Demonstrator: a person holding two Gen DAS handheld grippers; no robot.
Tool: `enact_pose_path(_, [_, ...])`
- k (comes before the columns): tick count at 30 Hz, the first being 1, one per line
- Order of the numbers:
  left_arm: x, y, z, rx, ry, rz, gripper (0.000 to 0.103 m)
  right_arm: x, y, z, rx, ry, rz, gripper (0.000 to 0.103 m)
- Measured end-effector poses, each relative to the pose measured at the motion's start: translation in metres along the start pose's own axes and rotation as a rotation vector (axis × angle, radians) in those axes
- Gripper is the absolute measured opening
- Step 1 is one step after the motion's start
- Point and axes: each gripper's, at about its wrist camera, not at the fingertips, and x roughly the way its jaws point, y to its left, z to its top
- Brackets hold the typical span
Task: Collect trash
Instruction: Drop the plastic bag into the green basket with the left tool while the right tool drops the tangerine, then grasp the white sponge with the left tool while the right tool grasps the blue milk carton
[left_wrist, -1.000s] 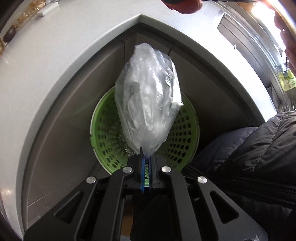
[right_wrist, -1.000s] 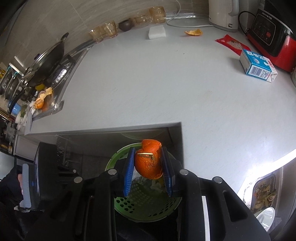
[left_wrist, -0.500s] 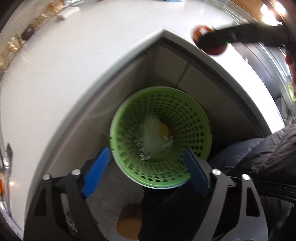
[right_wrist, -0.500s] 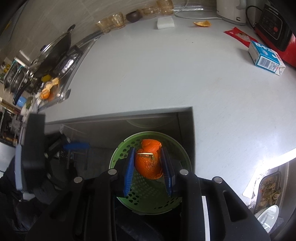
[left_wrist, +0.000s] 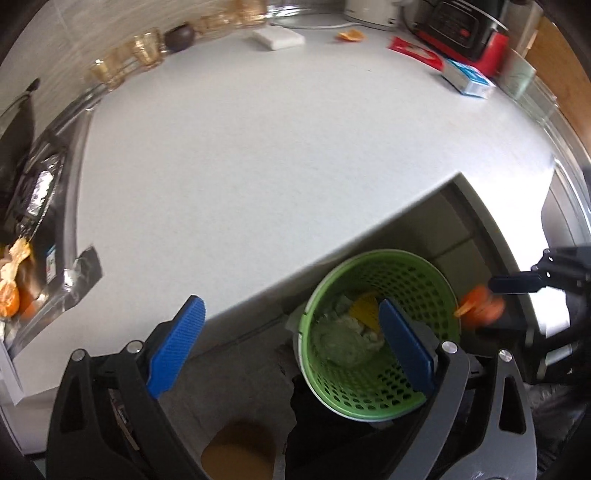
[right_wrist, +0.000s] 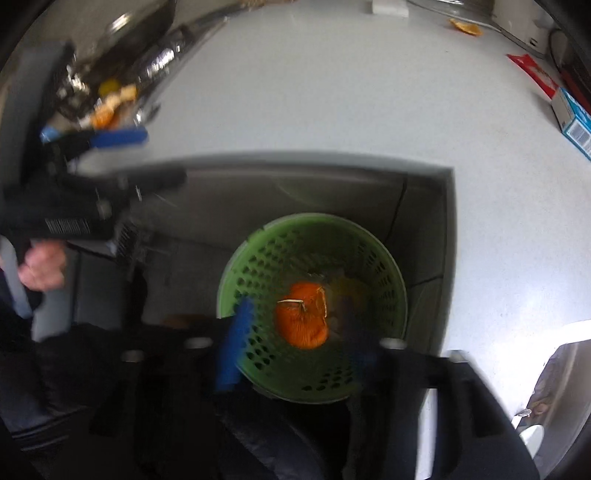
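Note:
A green perforated bin (left_wrist: 380, 328) stands on the floor in the notch of the white counter (left_wrist: 258, 147); the clear plastic bag (left_wrist: 343, 343) lies inside it. My left gripper (left_wrist: 291, 350) is open and empty above the bin's left rim. In the blurred right wrist view my right gripper (right_wrist: 295, 339) is open over the bin (right_wrist: 314, 314), and the orange peel (right_wrist: 301, 319) is between its spread fingers, apart from them, inside the bin's mouth. The peel shows blurred in the left view (left_wrist: 480, 306) beside the right gripper.
On the counter lie an orange peel piece (left_wrist: 349, 35), a red wrapper (left_wrist: 415, 53), a blue-white carton (left_wrist: 469, 79) and a white sponge (left_wrist: 277, 37). Glasses (left_wrist: 144, 51) line the back wall. More peels (left_wrist: 14, 280) lie by the stove at left.
My left gripper opened, dropped the plastic bag into the bin and swung up toward the counter. My right gripper moved over the bin and opened, letting go of the orange peel.

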Motion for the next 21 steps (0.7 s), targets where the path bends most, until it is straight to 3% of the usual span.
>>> enact_pose_path(5, [-0.001, 0.004, 0.003, -0.044, -0.007, 0.006, 0.091, -0.009, -0.005, 0.001, 0.04, -0.038, -0.001, 0.078])
enact_pose_path(11, [-0.004, -0.003, 0.018, -0.07, -0.045, 0.016, 0.092, -0.039, -0.026, 0.016, 0.129, -0.166, -0.054, 0.084])
enact_pose_path(21, [-0.017, -0.022, 0.098, -0.143, -0.181, -0.005, 0.095, -0.105, -0.09, 0.057, 0.311, -0.418, -0.273, 0.098])
